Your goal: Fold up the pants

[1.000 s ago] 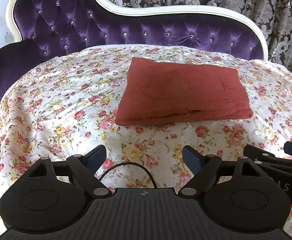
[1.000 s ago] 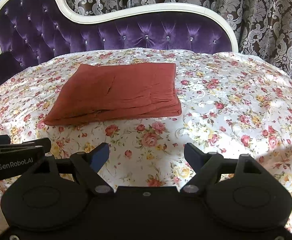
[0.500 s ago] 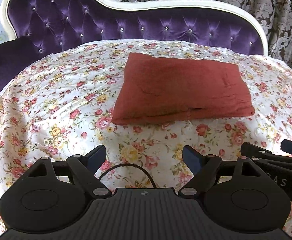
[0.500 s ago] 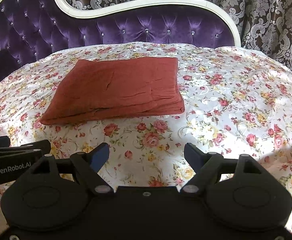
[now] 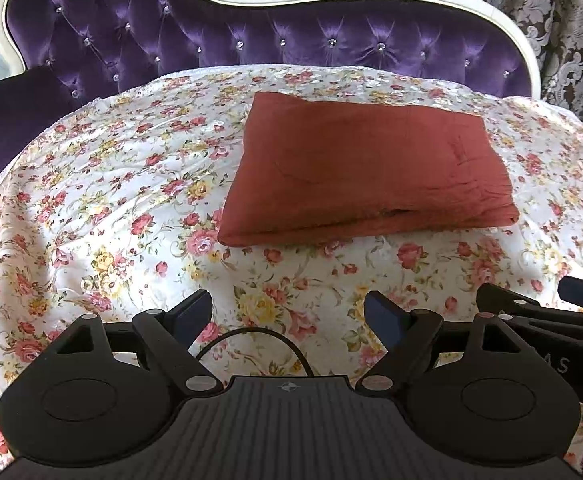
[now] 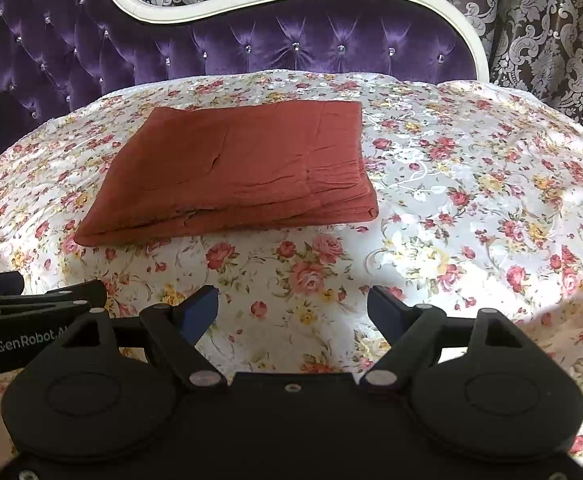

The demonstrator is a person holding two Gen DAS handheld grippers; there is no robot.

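Black and wide apart, the left tongs (image 5: pixel 289 314) sit nearest the lens in the left wrist view, with nothing between their blue pads (image 5: pixel 383 320) but the floral sheet (image 5: pixel 103 208) below; a thin black cable (image 5: pixel 253 340) loops just in front of the body. The right tongs (image 6: pixel 293 306) show the same in their own view: jaws spread, nothing gripped, flowered cloth visible through the gap. Each tool also catches the edge of the other at the side of its picture, so the two are held side by side at the near edge of the bed, both well short of the garment. Beyond them lies a bare stretch of sheet, and then the rust-red pants (image 5: pixel 367 168), seen from the right wrist as well (image 6: pixel 235 172), resting on the middle of the bed as a compact rectangle with stacked layers showing along the near edge. The corners look roughly square, though the top layer carries a few shallow creases and the near edge gapes a little where the layers meet. Judging by that shape, the folding itself appears finished and the step in hand is the release and stand-off. If anything remains, it would call for a light touch: pressing the gaping near edge flat or smoothing the creases without dragging the bundle across the slippery-looking sheet. Farthest back stand the purple tufted headboard (image 5: pixel 251 48) with its cream frame, and the patterned curtain (image 6: pixel 551 20) behind it.
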